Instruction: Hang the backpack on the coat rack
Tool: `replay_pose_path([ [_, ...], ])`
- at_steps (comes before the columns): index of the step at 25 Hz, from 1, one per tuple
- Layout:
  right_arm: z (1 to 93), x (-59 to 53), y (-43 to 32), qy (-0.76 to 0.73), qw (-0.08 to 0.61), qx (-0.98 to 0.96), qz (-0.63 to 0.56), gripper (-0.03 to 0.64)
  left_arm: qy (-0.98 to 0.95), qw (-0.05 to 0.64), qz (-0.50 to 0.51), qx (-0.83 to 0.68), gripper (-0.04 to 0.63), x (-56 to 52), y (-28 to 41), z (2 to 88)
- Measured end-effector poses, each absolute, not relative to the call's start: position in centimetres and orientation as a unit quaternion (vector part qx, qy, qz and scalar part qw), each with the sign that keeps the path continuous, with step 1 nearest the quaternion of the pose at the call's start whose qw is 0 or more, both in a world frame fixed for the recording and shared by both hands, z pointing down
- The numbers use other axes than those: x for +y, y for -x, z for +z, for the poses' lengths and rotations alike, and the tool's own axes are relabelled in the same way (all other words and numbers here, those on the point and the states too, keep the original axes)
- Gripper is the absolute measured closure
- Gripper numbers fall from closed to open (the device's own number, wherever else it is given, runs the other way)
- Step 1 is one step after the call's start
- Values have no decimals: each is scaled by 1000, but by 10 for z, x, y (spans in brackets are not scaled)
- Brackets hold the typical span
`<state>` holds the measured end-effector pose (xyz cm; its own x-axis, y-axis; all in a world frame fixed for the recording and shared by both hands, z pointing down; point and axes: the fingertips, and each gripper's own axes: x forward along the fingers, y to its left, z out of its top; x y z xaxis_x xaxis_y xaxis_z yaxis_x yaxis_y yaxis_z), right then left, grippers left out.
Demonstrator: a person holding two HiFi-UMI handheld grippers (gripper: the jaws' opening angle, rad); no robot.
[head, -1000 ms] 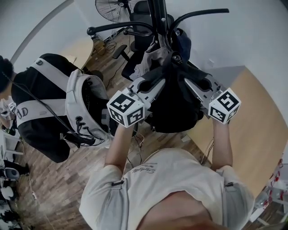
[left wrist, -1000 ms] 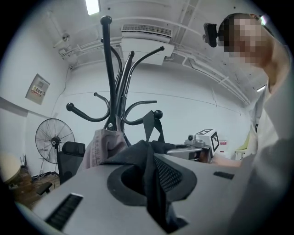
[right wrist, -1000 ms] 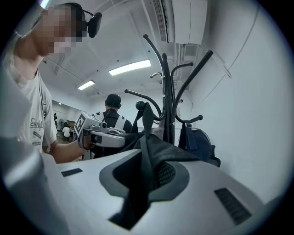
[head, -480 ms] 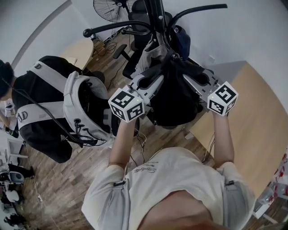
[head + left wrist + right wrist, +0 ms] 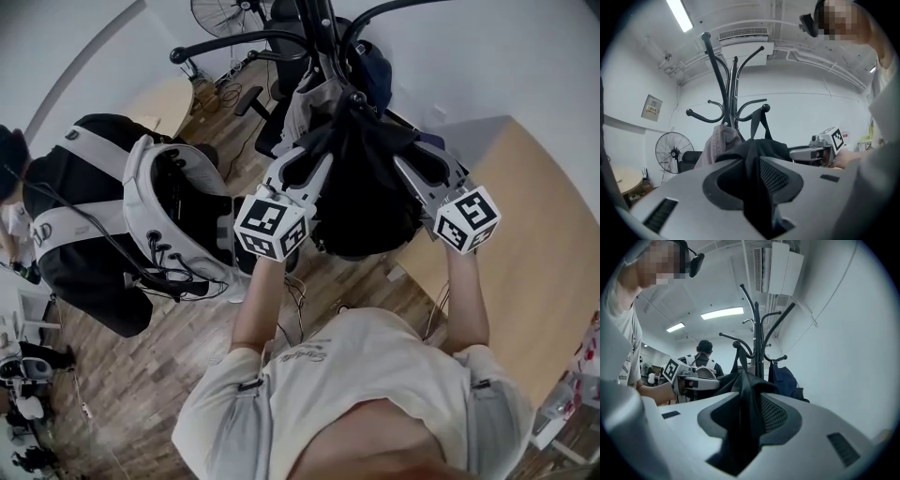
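Note:
The black backpack [image 5: 361,202] hangs against the black coat rack [image 5: 323,28]. Its top strap [image 5: 754,125] runs up to a knobbed hook [image 5: 765,108]. My left gripper [image 5: 314,157] is shut on a fold of the backpack's black fabric [image 5: 757,187] at its left shoulder. My right gripper [image 5: 401,157] is at the right shoulder. Its jaws are opening, and a fold of the fabric [image 5: 743,427] lies loose in the gap between them. Each gripper shows in the other's view: the right gripper [image 5: 801,152] and the left gripper [image 5: 712,383].
A grey garment [image 5: 307,98] and a dark blue bag [image 5: 785,380] also hang on the rack. A person in black with a white harness [image 5: 84,216] stands at the left. A fan [image 5: 220,14] is behind, and a wooden tabletop [image 5: 539,272] is at the right.
The right gripper has dropped a little and its jaws have spread off the fabric. The left gripper has stayed put, still pinching the backpack.

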<state>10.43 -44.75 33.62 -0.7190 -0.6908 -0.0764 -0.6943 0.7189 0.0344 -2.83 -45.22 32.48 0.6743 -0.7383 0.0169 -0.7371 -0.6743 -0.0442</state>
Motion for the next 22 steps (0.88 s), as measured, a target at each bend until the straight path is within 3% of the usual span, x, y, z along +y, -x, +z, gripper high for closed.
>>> replay_pose_path([
  [9,397,-413,-141,398,15,917,-36,566,897,-45,16,440,499,-439,46,356],
  [16,424,-369,-150,393,0,917,-65,605,876,-33,-13,482,552,-399,45,380],
  [22,438,-346,-147,372,-16,926,-56,621,889,-53,-26,453,557,-364,14,404],
])
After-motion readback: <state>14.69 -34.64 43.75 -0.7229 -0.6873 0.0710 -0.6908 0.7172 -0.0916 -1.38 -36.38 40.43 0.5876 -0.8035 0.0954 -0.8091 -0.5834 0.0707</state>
